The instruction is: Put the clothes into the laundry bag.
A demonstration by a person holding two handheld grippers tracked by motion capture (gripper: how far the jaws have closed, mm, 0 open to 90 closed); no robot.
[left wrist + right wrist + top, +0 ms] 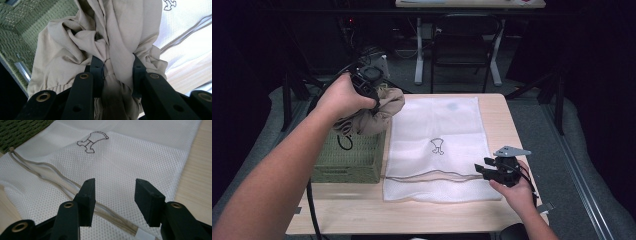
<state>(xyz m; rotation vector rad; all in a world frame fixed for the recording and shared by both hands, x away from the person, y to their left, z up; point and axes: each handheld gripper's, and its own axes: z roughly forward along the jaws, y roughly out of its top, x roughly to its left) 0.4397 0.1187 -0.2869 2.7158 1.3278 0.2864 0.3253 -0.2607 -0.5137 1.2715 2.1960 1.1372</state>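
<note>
Beside the basket — left tongs clamp beige cloth, right tongs apart over mesh bag.

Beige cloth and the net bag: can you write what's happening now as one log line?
left gripper: shut on beige cloth, above basket | right gripper: open, at mesh bag zipper edge

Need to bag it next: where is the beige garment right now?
In the high view, the beige garment hangs bunched in the left tongs above the green basket, left of the mesh bag.
</note>
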